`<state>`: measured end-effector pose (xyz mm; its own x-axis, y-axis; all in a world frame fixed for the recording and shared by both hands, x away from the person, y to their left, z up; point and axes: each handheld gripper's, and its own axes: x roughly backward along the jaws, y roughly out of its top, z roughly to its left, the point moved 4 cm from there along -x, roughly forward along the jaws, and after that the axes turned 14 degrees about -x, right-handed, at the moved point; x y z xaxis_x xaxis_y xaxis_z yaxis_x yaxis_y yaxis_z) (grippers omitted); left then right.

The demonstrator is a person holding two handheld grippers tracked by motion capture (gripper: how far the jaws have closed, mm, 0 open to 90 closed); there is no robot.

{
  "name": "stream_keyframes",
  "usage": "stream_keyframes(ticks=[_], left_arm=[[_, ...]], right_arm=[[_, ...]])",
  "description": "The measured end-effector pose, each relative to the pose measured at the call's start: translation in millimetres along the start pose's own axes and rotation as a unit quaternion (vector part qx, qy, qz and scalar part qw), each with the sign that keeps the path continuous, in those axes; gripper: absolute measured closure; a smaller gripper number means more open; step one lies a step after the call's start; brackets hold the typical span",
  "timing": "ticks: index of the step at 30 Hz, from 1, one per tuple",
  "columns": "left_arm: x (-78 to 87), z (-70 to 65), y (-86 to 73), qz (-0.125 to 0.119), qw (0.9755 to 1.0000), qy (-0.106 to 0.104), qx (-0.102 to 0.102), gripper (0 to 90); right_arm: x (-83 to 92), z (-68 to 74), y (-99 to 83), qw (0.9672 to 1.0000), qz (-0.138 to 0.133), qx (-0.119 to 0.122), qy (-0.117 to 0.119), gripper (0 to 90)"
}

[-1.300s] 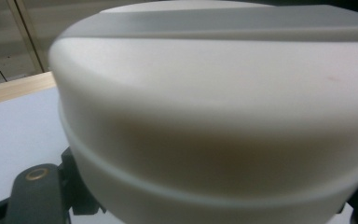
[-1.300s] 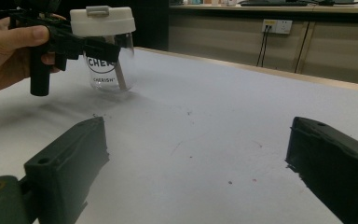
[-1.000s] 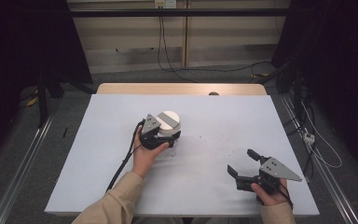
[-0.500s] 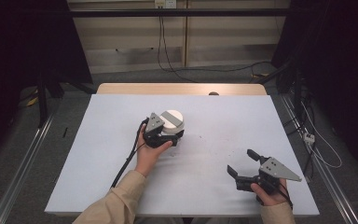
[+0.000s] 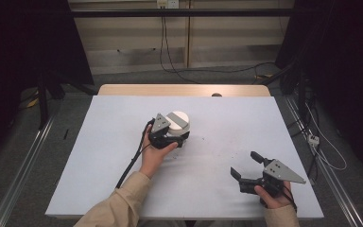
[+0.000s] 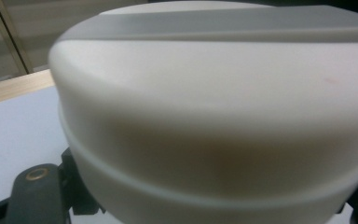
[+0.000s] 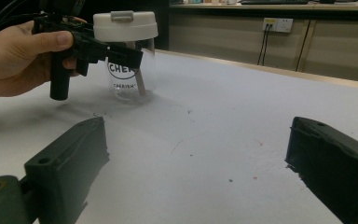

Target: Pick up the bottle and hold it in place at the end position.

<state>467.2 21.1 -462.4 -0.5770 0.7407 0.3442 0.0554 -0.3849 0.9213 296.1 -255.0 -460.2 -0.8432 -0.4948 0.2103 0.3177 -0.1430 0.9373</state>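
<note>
Jar [image 7: 130, 70] standing upright near mid-table [image 5: 99, 142], clear glass with a white lid [image 5: 178, 120] and a stick-like thing inside, too blurred to name. Left gripper [image 5: 170, 137] clamped on the jar just under the lid, jaws drawn in from both sides, as the right gripper view shows; lid looming large and close in the left gripper view [image 6: 214, 93]. Grip placed high, probably to steady the jar against twisting or to lift it without tipping, glass below the lid offering a firm neck. Left hand [image 5: 153, 156] wrapped round the handle from the near side, thumb up along the body, forearm [image 5: 118, 208] angled in from the bottom edge, gripper held roughly level. Right gripper [image 5: 250, 171] well apart, low over the near right of the table, jaws spread wide with nothing between them, pointed across toward the jar. Right hand [image 5: 274, 194] close to the near table edge, wrist low, seemingly waiting, perhaps ready to take the lid while the left holds the jar fast. Table otherwise bare save small specks.
</note>
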Motion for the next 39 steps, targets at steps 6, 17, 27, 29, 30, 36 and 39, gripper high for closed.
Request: stream_keyframes(ticks=[6, 17, 27, 29, 30, 36, 39], left_arm=[[-3.2, -1.5, 0.4, -0.001, 1.0, -0.003, -0.004, 18.6], [-9.0, -4.7, 3.4, -0.003, 0.9999, -0.009, -0.013, 18.6], [-13.8, -6.3, 3.8, -0.002, 0.9998, -0.011, -0.016, 18.6], [-14.8, -6.2, 3.4, -0.001, 0.9998, -0.012, -0.017, 18.6], [-15.2, -6.4, 3.3, -0.001, 0.9998, -0.011, -0.017, 18.6], [-18.0, -6.7, 3.4, -0.001, 0.9998, -0.012, -0.017, 18.6], [-19.0, -7.2, 3.7, -0.001, 0.9997, -0.011, -0.021, 18.6]], right_arm=[[-0.4, 0.2, -0.2, 1.0, 0.001, 0.0, 0.0, 4.6], [-0.2, -0.7, -0.2, 1.0, 0.0, -0.001, -0.001, 4.4], [0.1, -0.8, -0.5, 1.0, 0.0, -0.001, 0.0, 4.4], [0.3, -0.8, -0.3, 1.0, 0.0, -0.001, 0.0, 4.4], [0.4, -0.9, -0.2, 1.0, -0.001, 0.0, 0.0, 4.4], [0.6, -1.1, -0.6, 1.0, 0.0, -0.001, 0.0, 4.4], [1.0, -0.9, -0.7, 1.0, 0.0, -0.002, 0.0, 4.4]])
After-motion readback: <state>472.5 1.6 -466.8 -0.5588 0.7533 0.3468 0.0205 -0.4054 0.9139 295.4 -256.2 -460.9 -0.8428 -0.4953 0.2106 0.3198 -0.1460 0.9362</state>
